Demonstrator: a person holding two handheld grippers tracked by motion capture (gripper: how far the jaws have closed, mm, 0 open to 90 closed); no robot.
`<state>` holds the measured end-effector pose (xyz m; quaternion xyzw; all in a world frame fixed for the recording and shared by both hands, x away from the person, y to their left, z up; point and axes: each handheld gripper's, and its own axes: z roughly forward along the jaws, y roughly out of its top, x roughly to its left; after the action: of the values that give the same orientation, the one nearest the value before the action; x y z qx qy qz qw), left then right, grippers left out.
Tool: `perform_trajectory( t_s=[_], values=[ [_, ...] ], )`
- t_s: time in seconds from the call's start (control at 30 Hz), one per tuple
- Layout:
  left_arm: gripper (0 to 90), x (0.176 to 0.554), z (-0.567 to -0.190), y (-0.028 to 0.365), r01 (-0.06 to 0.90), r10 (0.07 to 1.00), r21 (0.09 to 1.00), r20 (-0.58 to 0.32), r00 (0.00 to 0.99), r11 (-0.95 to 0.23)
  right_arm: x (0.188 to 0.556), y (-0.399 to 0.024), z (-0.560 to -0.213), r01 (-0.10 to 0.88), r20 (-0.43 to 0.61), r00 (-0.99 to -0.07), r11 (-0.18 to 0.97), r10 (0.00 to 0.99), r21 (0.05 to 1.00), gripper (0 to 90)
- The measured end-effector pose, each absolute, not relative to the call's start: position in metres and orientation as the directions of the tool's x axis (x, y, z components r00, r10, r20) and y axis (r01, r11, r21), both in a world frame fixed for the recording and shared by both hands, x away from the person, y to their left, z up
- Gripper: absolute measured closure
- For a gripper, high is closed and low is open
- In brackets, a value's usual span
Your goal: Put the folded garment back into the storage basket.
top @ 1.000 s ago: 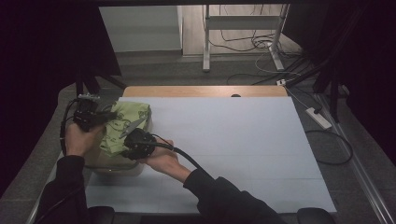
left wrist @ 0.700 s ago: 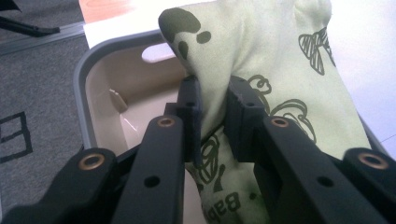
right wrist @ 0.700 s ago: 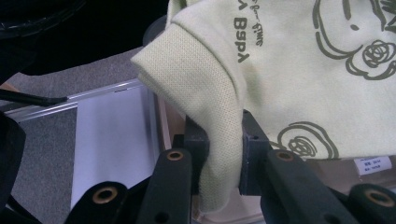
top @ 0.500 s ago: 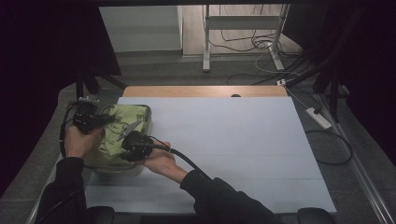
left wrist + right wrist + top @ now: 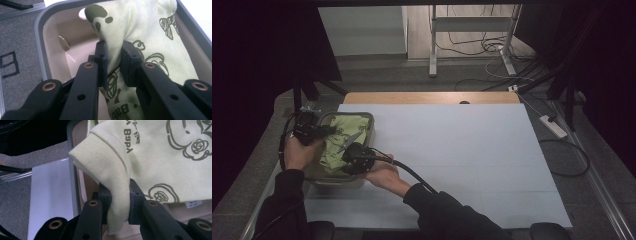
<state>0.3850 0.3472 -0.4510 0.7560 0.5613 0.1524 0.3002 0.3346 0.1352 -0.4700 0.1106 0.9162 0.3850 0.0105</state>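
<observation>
- Pinching a ribbed cuff of the pale green garment [image 5: 150,157], the right gripper [image 5: 357,159] sits at the bin's 5 o'clock rim, jaws pressed on the cloth.
- At 9 o'clock, the left gripper [image 5: 309,131] nips a fold of the same garment, jaws closed on it.
- Inside the grey-rimmed beige bin [image 5: 371,131] the garment hangs; earlier it bulged above the rim, now it lies lower and flatter.
- Printed lettering is cut off; the bin's floor is mostly hidden by cloth.
</observation>
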Motion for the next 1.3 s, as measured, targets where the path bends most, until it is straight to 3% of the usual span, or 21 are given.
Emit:
perform_trajectory(
  t_s=[0.23,0.47,0.8,1.3],
  values=[
    [75.6,0.390,-0.458,0.346,0.771,0.944,0.606,-0.096,0.315,-0.195,0.335,0.136,-0.475,0.197,0.054,-0.973,0.687,0.224,0.700,72.8],
    [55.7,0.395,-0.458,0.341,0.759,0.949,0.618,-0.066,0.308,-0.203,0.335,0.134,-0.472,0.193,0.055,-0.974,0.667,0.221,0.720,52.5],
    [42.7,0.393,-0.457,0.330,0.732,0.944,0.650,-0.067,0.323,-0.204,0.335,0.127,-0.467,0.189,0.051,-0.973,0.650,0.225,0.736,37.6],
    [30.4,0.387,-0.451,0.313,0.689,0.933,0.698,-0.087,0.350,-0.193,0.341,0.110,-0.459,0.211,0.057,-0.965,0.628,0.257,0.749,28.9]
  ],
)
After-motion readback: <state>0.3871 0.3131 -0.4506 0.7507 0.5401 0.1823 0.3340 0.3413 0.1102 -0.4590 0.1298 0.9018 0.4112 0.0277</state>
